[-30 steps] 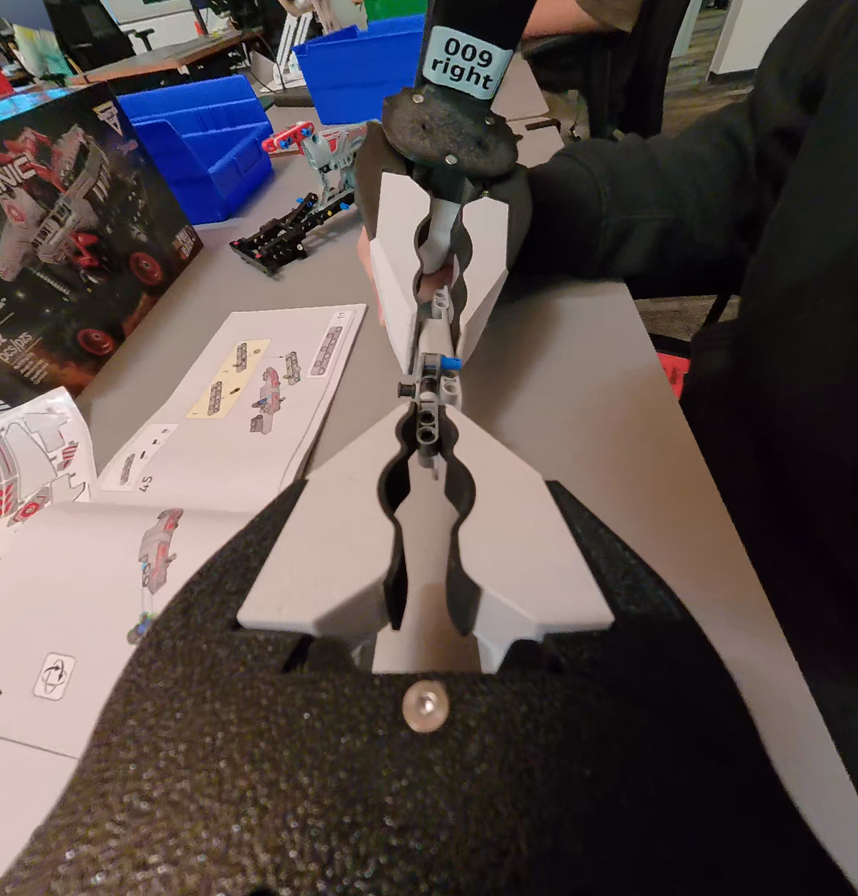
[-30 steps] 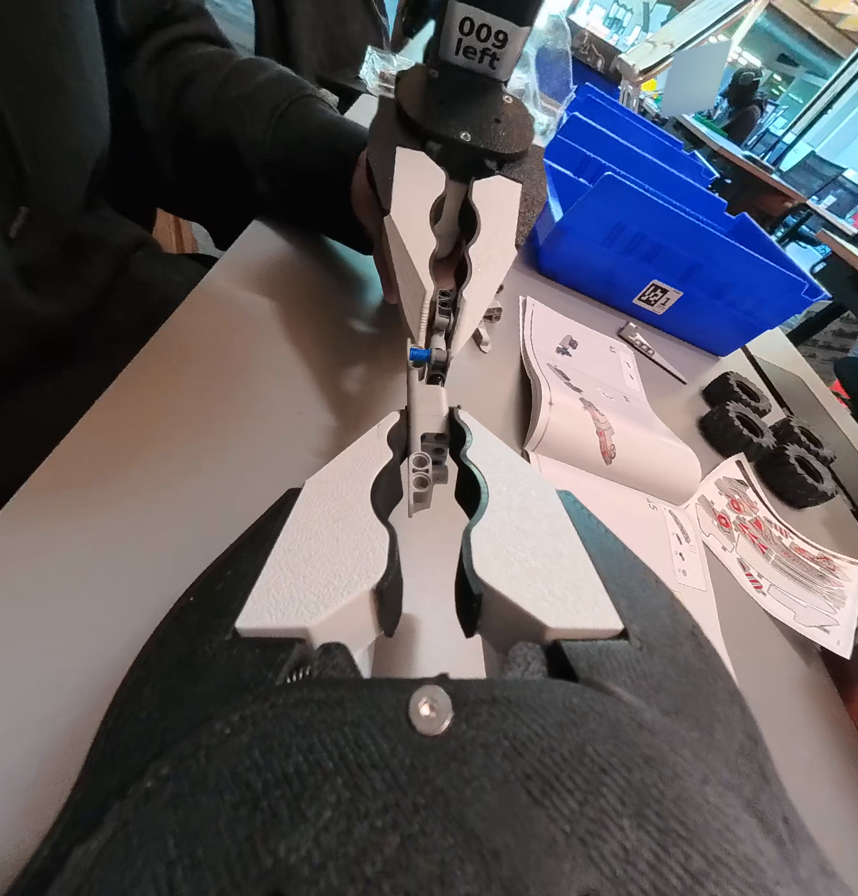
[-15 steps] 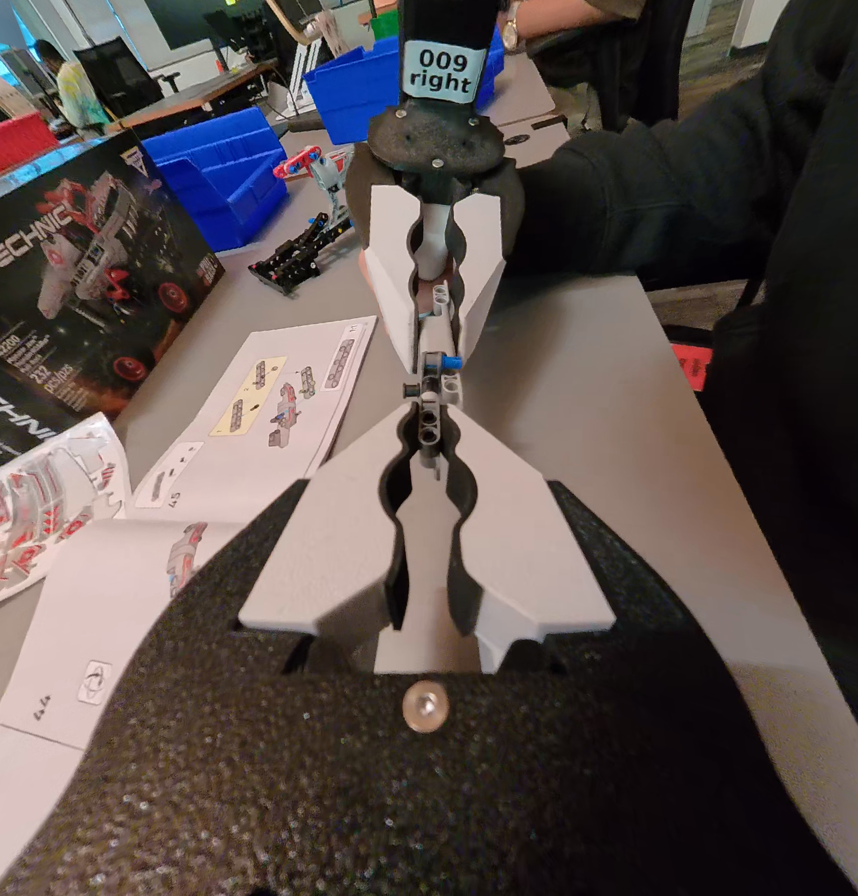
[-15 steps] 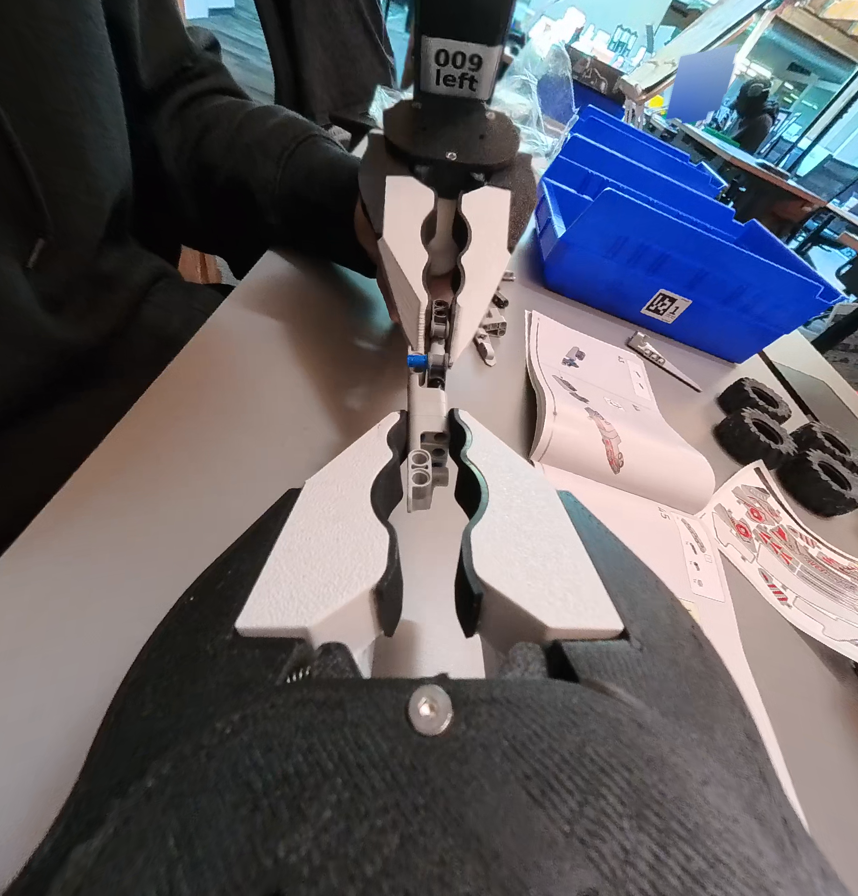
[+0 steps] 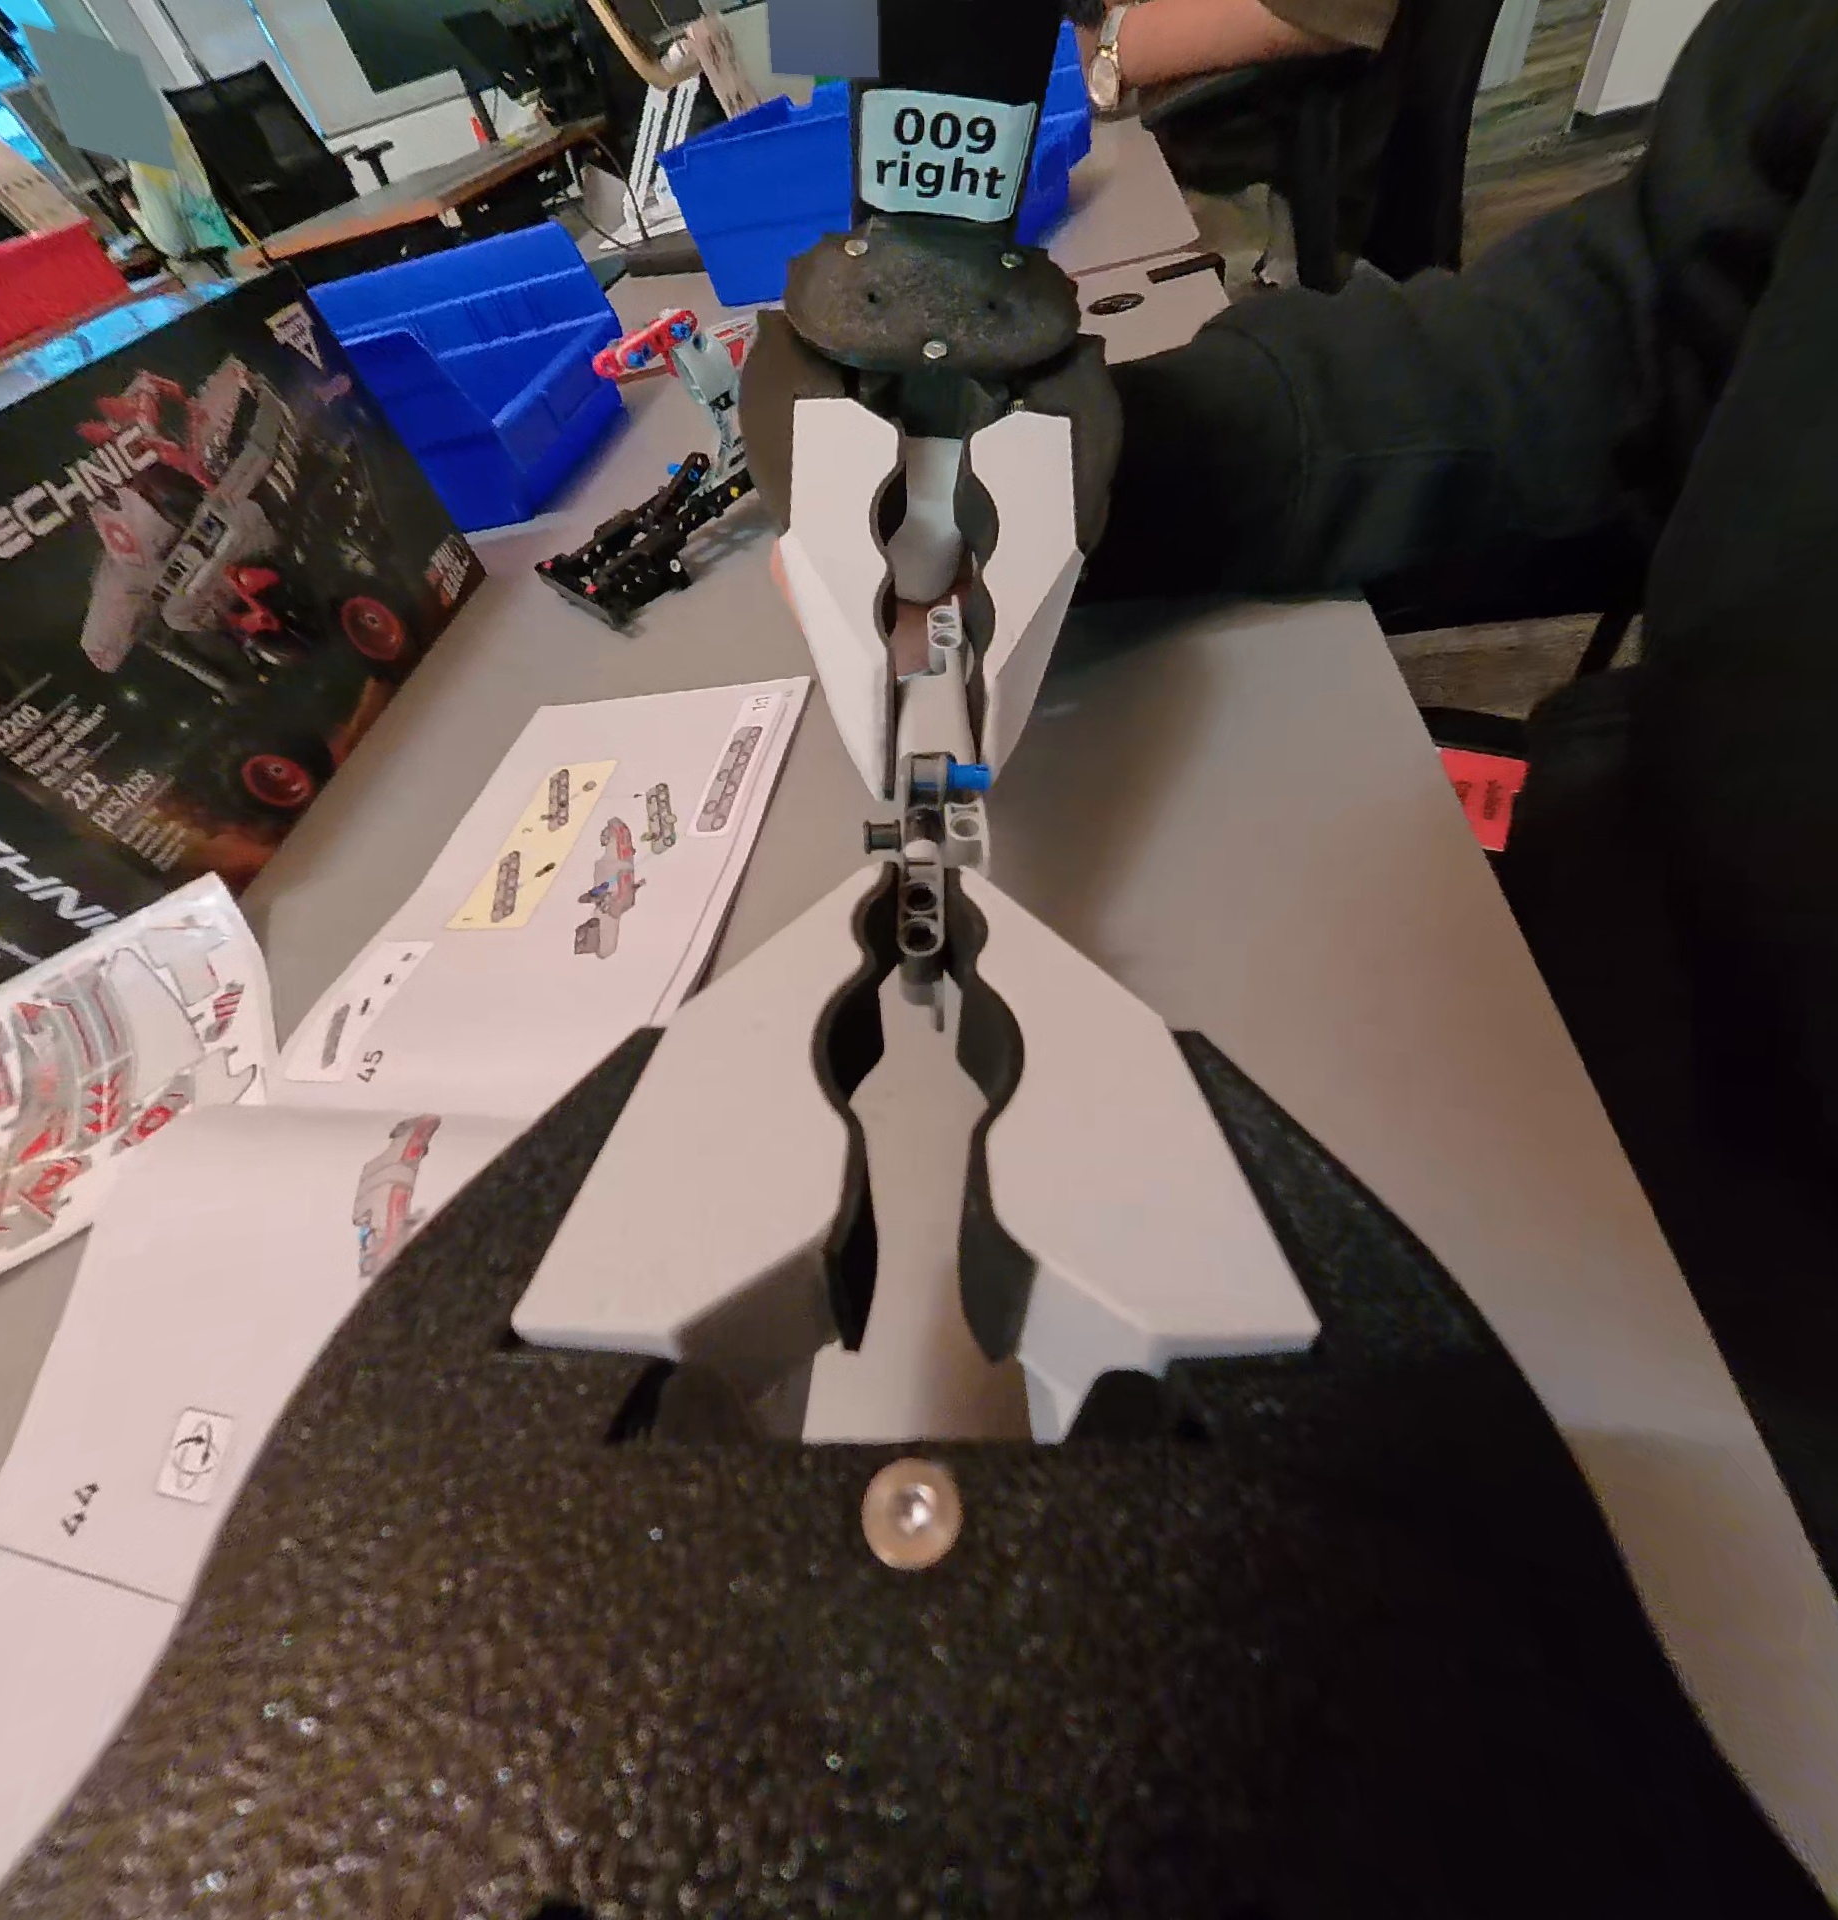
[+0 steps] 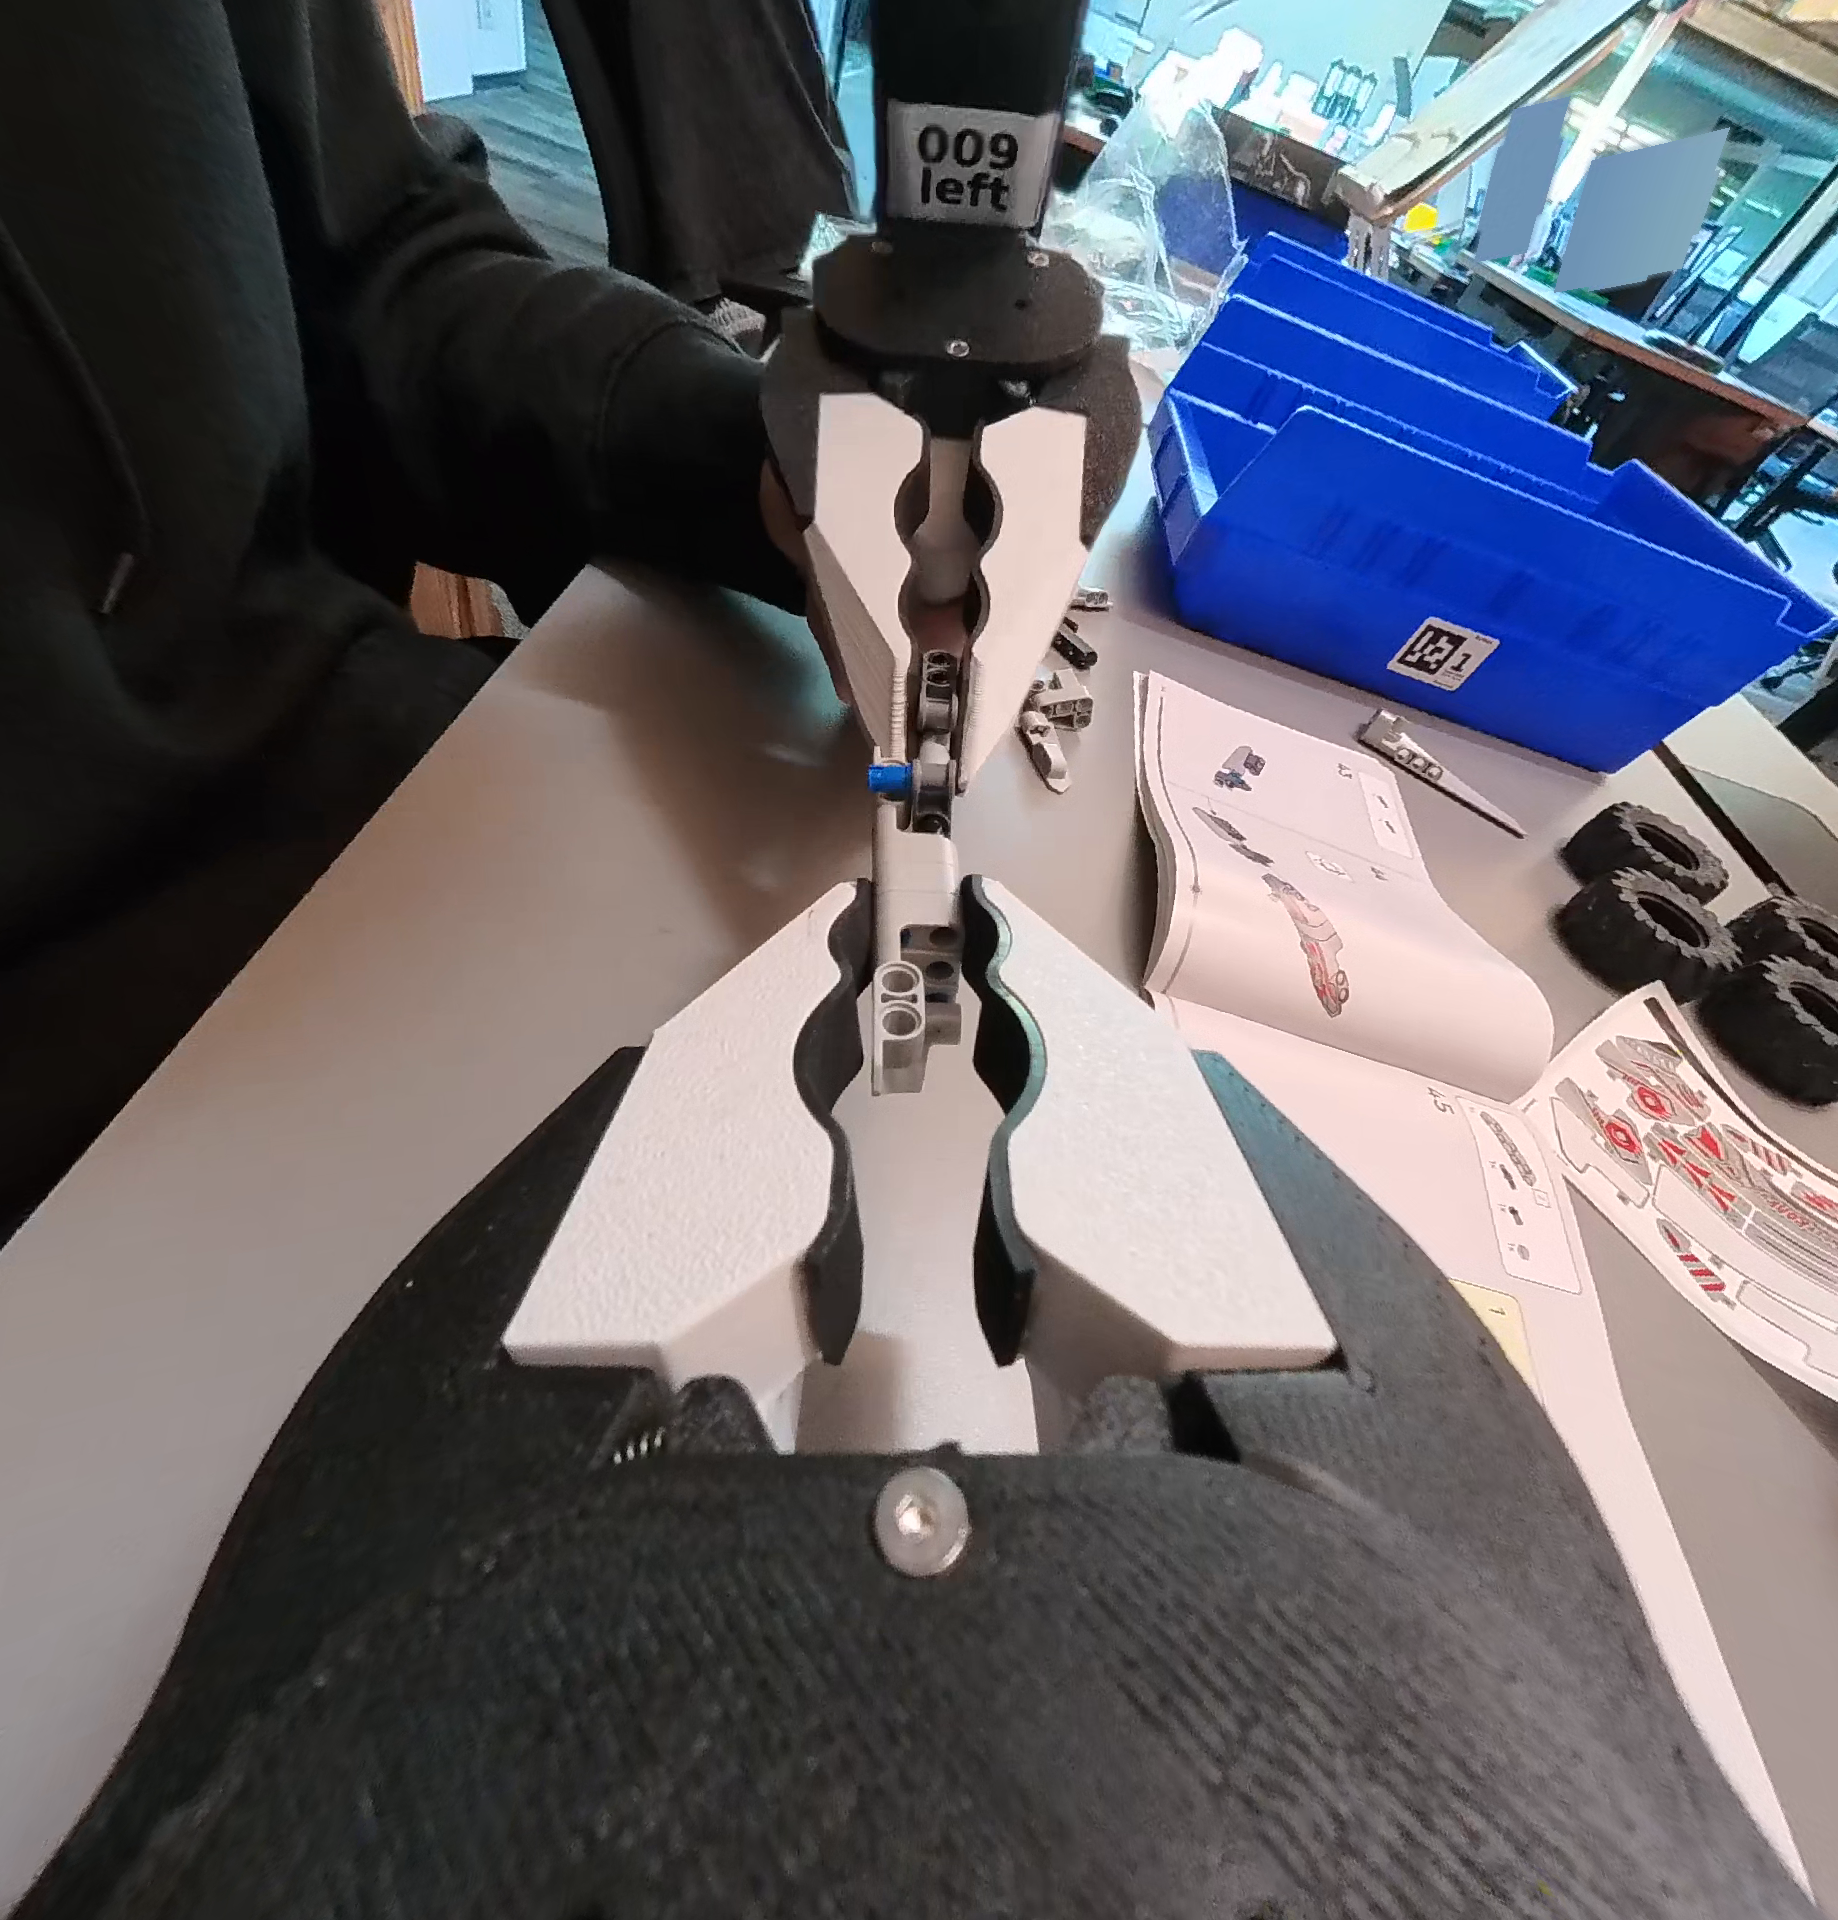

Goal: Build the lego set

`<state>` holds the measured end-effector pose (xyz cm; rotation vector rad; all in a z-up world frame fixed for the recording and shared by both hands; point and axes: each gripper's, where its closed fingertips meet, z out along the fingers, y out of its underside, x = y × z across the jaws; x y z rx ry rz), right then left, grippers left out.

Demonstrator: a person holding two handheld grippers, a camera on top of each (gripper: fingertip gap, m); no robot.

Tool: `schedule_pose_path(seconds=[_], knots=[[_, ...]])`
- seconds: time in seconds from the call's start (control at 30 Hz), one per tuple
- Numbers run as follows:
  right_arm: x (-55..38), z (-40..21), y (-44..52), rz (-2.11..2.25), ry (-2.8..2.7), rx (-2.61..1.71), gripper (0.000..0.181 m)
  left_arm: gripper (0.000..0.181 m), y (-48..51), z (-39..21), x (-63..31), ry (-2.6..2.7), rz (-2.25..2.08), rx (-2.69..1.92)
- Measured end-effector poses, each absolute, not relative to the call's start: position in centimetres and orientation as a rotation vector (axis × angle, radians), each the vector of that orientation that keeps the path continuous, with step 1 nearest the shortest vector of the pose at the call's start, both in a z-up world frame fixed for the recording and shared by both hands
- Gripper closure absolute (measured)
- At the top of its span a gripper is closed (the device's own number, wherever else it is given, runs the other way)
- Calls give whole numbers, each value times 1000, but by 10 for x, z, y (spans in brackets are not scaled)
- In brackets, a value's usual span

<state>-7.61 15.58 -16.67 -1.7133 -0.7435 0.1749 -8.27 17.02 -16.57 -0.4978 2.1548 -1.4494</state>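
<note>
A small grey lego assembly [image 5: 936, 821] with a blue pin [image 5: 967, 771] and a black pin [image 5: 879, 834] is held in the air between both grippers, above the grey table [image 5: 1206, 883]. My left gripper [image 5: 920, 894] is shut on its dark grey beam end. My right gripper [image 5: 934, 774] faces it and is shut on the light grey end. In the right wrist view, my right gripper [image 6: 910, 894] clamps the light grey piece [image 6: 910, 987], my left gripper [image 6: 920, 769] grips the far end, and the blue pin [image 6: 887, 777] sticks out sideways.
An open instruction booklet [image 5: 603, 862], a sticker sheet [image 5: 84, 1060], the set's box [image 5: 167, 582], blue bins [image 5: 479, 353] and a partial chassis [image 5: 634, 540] lie left. Several black tyres [image 6: 1725, 956], loose pieces [image 6: 1055, 717] and a blue bin [image 6: 1466, 582] show too. Black sleeves border the table. Left and right tips are no more than a few centimetres apart.
Both grippers stay shut on the assembly. The pair has lifted and tilted a little, so the box, bins and booklet have slid in the views.
</note>
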Motion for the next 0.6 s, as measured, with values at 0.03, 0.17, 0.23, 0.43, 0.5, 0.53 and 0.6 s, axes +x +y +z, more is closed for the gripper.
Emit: schedule_pose_path(seconds=[0.03, 0.17, 0.23, 0.43, 0.5, 0.53, 0.6], knots=[[-76, -167, 156, 176, -746, -1716, 166, 176, 170, -166, -83, 2158, -1454, -498], [-79, -166, 154, 194, -761, -1702, 166, 176, 168, -163, -84, 2105, -1344, -341], [-80, -162, 153, 205, -754, -1673, 166, 176, 167, -158, -85, 2062, -1349, -316], [-76, -153, 152, 174, -716, -1616, 166, 176, 167, -151, -80, 2042, -1287, -368], [-75, -151, 152, 171, -714, -1605, 166, 176, 166, -150, -80, 2070, -1318, -430], [-75, -151, 152, 167, -712, -1605, 166, 176, 167, -150, -80, 2083, -1336, -458], [-75, -151, 152, 163, -708, -1603, 166, 176, 167, -150, -79, 2097, -1355, -508]])
